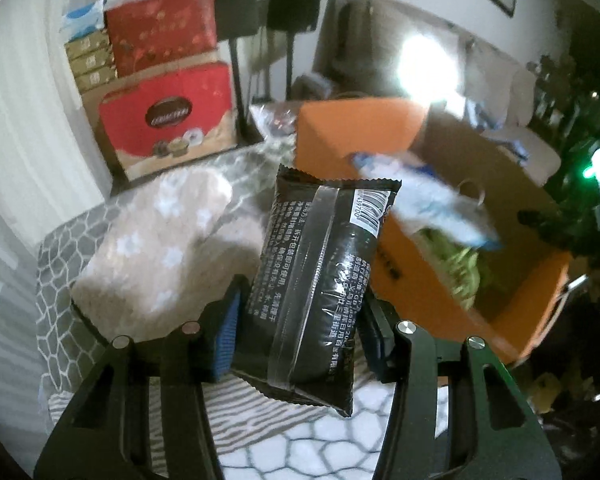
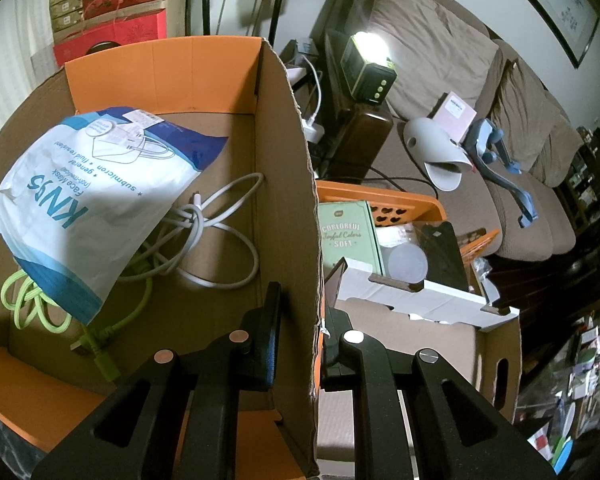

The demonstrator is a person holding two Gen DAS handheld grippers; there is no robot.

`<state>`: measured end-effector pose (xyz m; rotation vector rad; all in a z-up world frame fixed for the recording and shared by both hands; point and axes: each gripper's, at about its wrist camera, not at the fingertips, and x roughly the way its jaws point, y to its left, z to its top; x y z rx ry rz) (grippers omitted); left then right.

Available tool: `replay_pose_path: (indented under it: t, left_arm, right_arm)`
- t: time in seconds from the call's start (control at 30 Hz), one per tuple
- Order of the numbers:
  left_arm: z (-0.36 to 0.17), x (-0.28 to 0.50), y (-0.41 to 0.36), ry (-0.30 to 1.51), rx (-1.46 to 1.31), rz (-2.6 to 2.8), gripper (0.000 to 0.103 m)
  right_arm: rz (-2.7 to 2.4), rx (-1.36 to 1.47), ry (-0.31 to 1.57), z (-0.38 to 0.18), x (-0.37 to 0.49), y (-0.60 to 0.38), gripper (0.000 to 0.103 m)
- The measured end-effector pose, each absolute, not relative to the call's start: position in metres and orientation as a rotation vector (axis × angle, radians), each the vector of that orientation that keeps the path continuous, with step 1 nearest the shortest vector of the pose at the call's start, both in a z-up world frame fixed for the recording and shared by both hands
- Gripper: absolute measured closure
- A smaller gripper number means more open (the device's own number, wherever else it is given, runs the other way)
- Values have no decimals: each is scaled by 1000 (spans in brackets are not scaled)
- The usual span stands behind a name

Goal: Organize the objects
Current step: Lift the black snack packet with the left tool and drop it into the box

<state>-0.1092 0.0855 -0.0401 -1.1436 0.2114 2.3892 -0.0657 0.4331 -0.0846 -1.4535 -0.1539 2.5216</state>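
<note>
My left gripper (image 1: 300, 320) is shut on a black foil packet (image 1: 316, 276) with white print and a barcode, held upright above the patterned bedding, left of the orange cardboard box (image 1: 352, 132). The box holds a white and blue KN95 face mask bag (image 2: 88, 204), a white cable (image 2: 220, 236) and a green cable (image 2: 40, 308). The bag (image 1: 428, 204) and the green cable (image 1: 464, 272) show blurred in the left wrist view. My right gripper (image 2: 300, 340) is shut on the box's right cardboard wall (image 2: 288, 184), one finger inside and one outside.
A beige cushion (image 1: 160, 248) lies on the bedding at left. Red gift boxes (image 1: 168, 116) are stacked behind. Right of the box stands an orange basket (image 2: 400, 208) with a green book and a white carton. A brown sofa (image 2: 460, 80) carries a lamp and small items.
</note>
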Motion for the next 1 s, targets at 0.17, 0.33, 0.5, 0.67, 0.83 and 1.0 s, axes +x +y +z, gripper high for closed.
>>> replay_pose_path:
  t: [0.17,0.33,0.5,0.67,0.83,1.0]
  left_arm:
    - [-21,-103,107,199,-1097,2375,54]
    - [-13,-99,129,196,-1079,2354,54]
    - [-11,-95,151,190,-1075,2322,54]
    - [-15,-89,174,200,-1078,2284,54]
    - [-21,-83,196,234,-1083,2261,54]
    - [-27,-79,208,293,-1080,2268,54]
  right_arm:
    - [2521,-1454,-155,-85,-66,433,90]
    - [2522,-1454,-154,-85,-66,433,90]
    - [2521,-1454,-155,-85,-66,433,90]
    - [2521,-1454,-155,-85,-66,433,90]
    - [2521,-1454,-154,-85,-66,433,90]
    - [2514,-1452,-148,-85,-66,433,90]
